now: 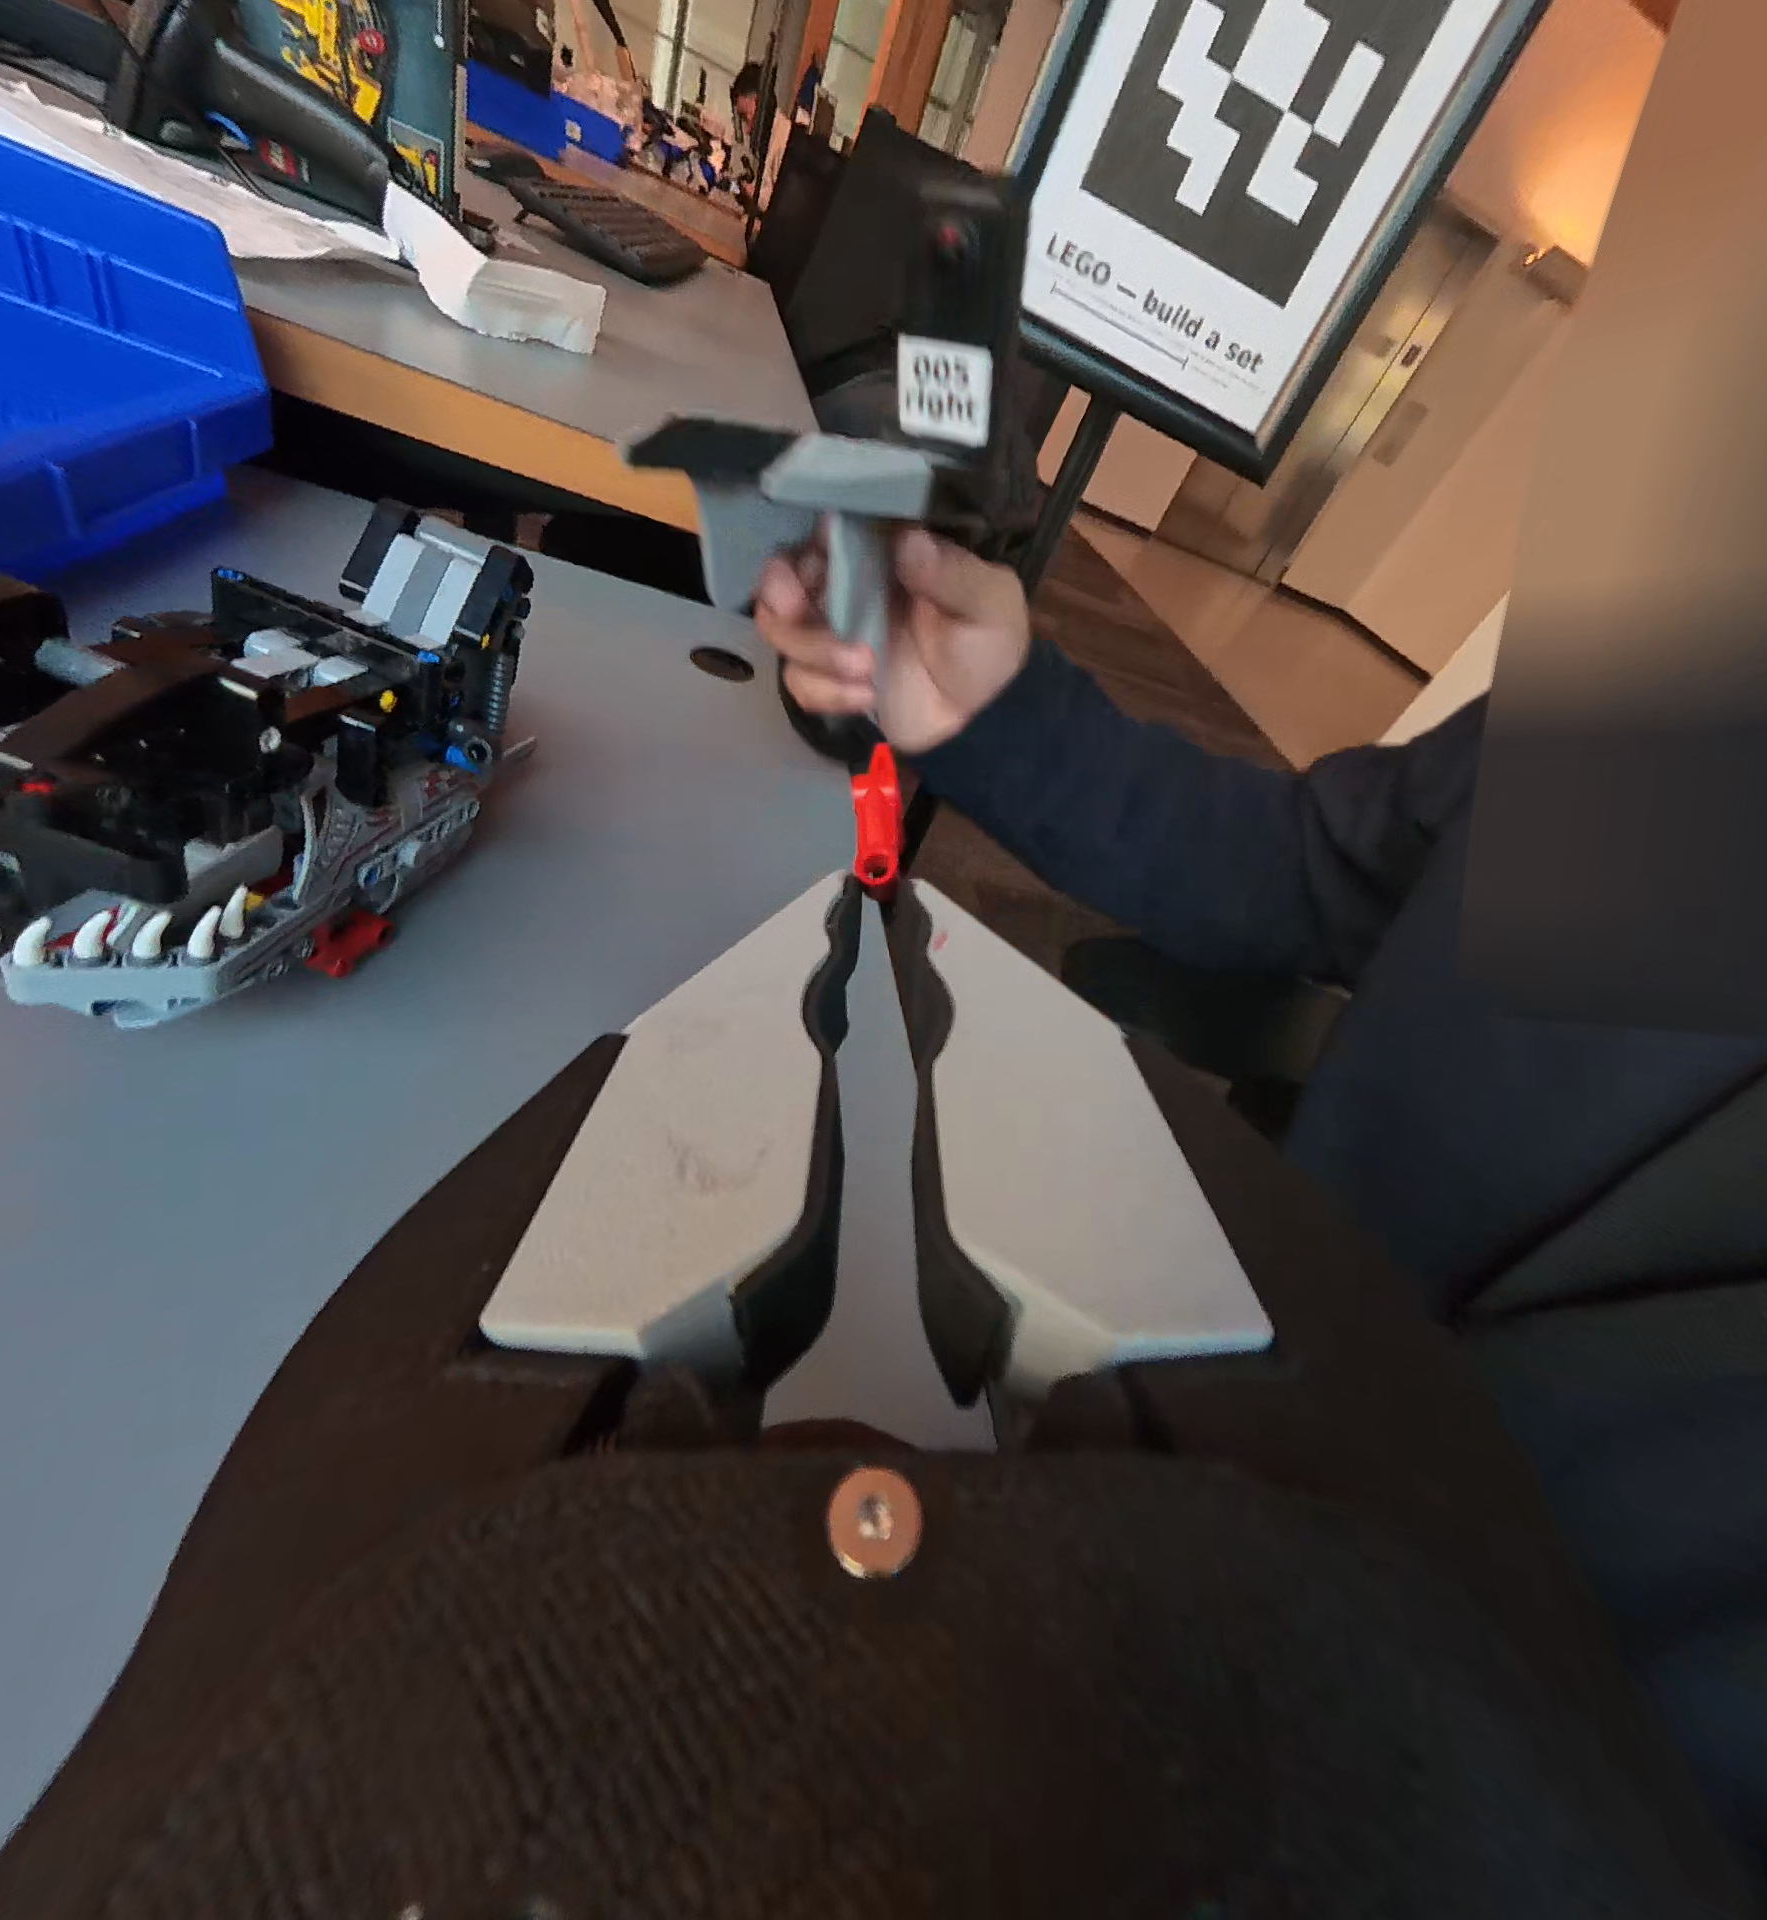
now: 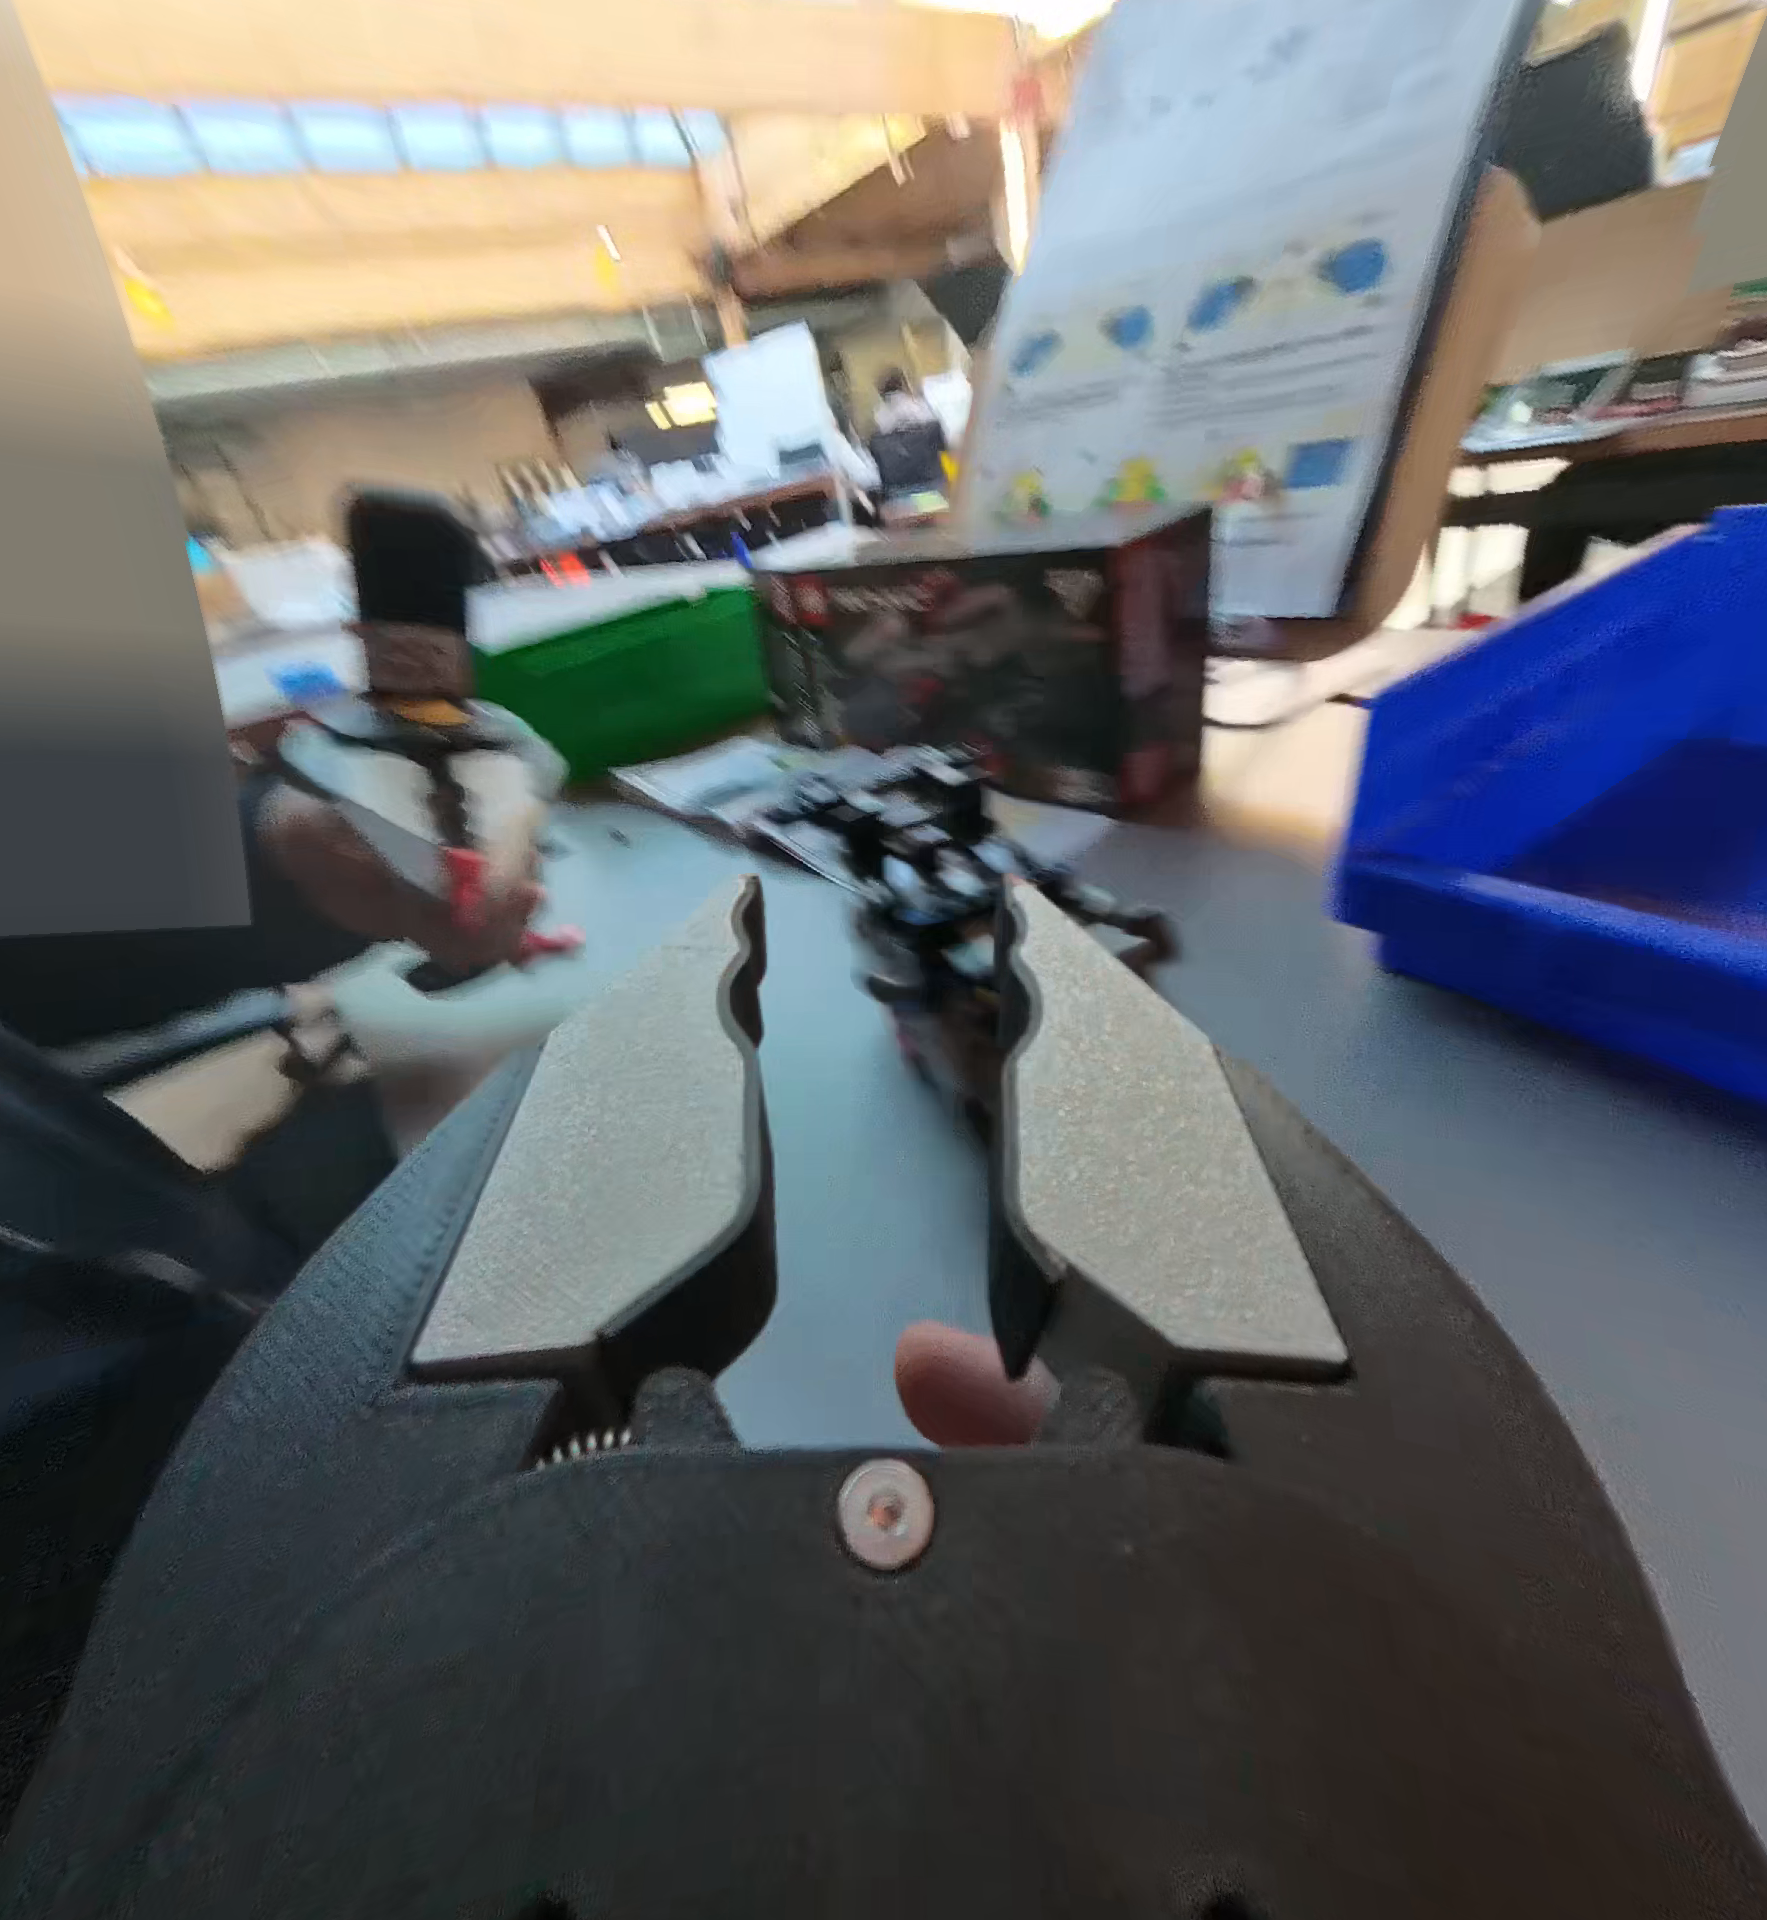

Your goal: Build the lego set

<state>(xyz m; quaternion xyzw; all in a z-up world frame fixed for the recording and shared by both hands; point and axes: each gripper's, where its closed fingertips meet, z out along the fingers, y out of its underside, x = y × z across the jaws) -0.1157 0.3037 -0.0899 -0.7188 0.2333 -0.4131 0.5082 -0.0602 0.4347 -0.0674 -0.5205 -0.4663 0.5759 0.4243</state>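
My left gripper (image 1: pixel 871 891) is shut on a small red Lego piece (image 1: pixel 875 821), pinched at the fingertips and held in the air above the table's right edge. The partly built black and grey Lego model with white teeth (image 1: pixel 224 769) stands on the grey table (image 1: pixel 235 1195) to the left. My right gripper (image 2: pixel 879 914) is open and empty, pointing at the blurred model (image 2: pixel 920 842) from above the table. A hand (image 1: pixel 920 644) holds the right gripper up beyond the red piece. The left gripper with the red piece (image 2: pixel 463 883) shows blurred at the left of the right wrist view.
A blue bin (image 1: pixel 58 343) stands behind the model; in the right wrist view the bin (image 2: pixel 1606 790) is at the right. A dark Lego box (image 2: pixel 993 665), a green box (image 2: pixel 619 665) and a standing sign (image 1: pixel 1222 208) are at the back. A person's dark sleeve (image 1: pixel 1170 831) is at the right. One gripper's finger ends stand about 15 cm off the other's.
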